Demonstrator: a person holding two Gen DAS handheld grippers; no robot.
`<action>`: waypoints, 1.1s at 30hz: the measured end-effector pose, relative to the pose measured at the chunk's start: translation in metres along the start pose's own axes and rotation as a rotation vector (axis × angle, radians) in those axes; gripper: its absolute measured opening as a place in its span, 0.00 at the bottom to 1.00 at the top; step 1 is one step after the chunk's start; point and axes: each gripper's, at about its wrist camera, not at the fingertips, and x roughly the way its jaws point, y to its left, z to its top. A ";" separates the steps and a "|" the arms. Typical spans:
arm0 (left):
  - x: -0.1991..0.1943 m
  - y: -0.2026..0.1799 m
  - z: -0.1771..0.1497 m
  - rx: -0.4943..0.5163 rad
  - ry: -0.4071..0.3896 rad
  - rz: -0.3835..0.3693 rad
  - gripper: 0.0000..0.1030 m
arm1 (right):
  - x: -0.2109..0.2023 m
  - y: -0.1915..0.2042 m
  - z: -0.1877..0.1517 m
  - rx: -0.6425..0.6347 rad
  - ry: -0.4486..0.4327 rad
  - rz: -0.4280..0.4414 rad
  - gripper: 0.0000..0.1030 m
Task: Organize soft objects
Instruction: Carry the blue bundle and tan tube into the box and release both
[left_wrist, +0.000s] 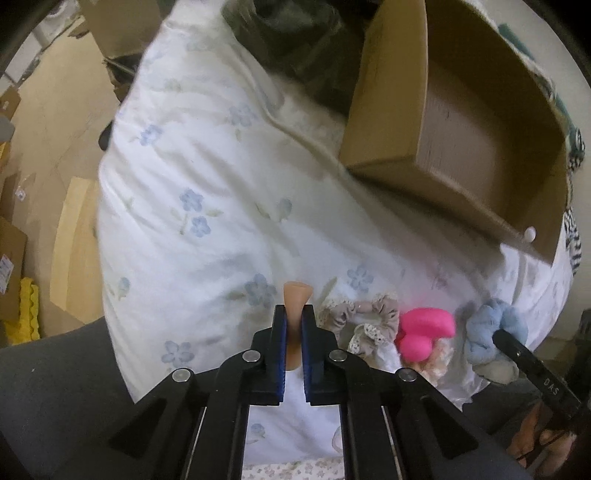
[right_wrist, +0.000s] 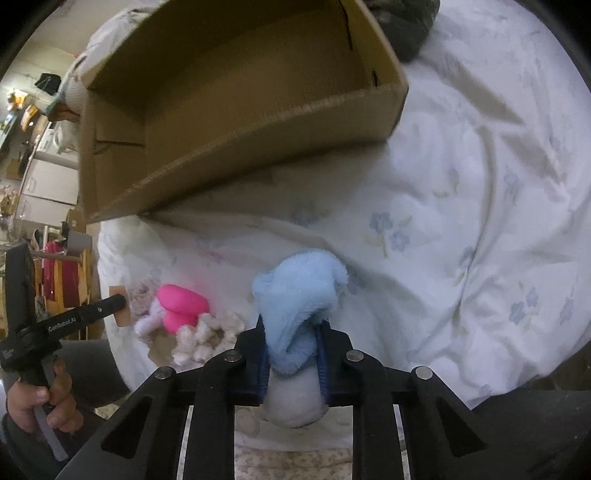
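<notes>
Left gripper (left_wrist: 294, 314) clamped on a tan piece (left_wrist: 296, 295); right gripper (right_wrist: 291, 332) clamped on a blue plush (right_wrist: 299, 295). Both sit on the near side of the open box (right_wrist: 236, 122) on the bed (left_wrist: 192, 166). Pink toy (left_wrist: 424, 328) and scrunchie (left_wrist: 365, 314) lie between the grippers

Blue-flowered white quilt (left_wrist: 192, 177), pink toy (left_wrist: 424, 330), light-blue plush (right_wrist: 299, 295).
</notes>
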 end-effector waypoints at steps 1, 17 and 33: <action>-0.005 0.001 0.000 -0.004 -0.011 -0.002 0.06 | -0.007 -0.003 -0.001 -0.001 -0.013 0.009 0.22; -0.061 -0.024 -0.009 0.036 -0.222 0.001 0.06 | -0.063 0.012 -0.002 -0.068 -0.122 0.086 0.22; -0.124 -0.087 0.046 0.177 -0.368 -0.065 0.06 | -0.108 0.046 0.072 -0.135 -0.267 0.145 0.22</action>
